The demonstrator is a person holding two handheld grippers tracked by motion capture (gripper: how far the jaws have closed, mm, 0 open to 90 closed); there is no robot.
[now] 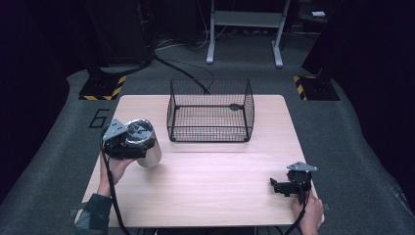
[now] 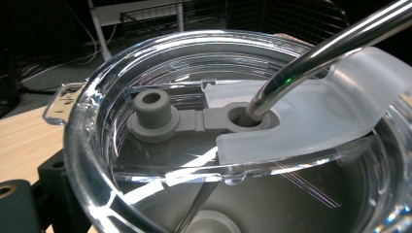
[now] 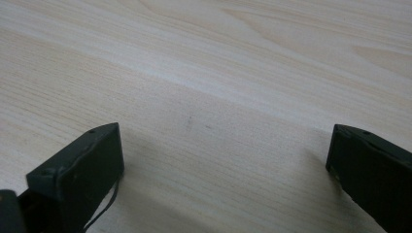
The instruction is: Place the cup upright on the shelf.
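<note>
Steel tumbler w/ straw inside

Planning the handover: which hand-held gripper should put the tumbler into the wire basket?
Left. The left hand-held gripper already grips the tumbler near the wire basket; the right hand-held gripper is open, farther away.

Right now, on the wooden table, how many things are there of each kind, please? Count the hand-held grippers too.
Steel tumbler with clear lid and metal straw: 1
Black wire basket: 1
Hand-held grippers: 2, the left hand-held gripper gripping the tumbler, the right hand-held gripper open above the table
Total: 4
</note>
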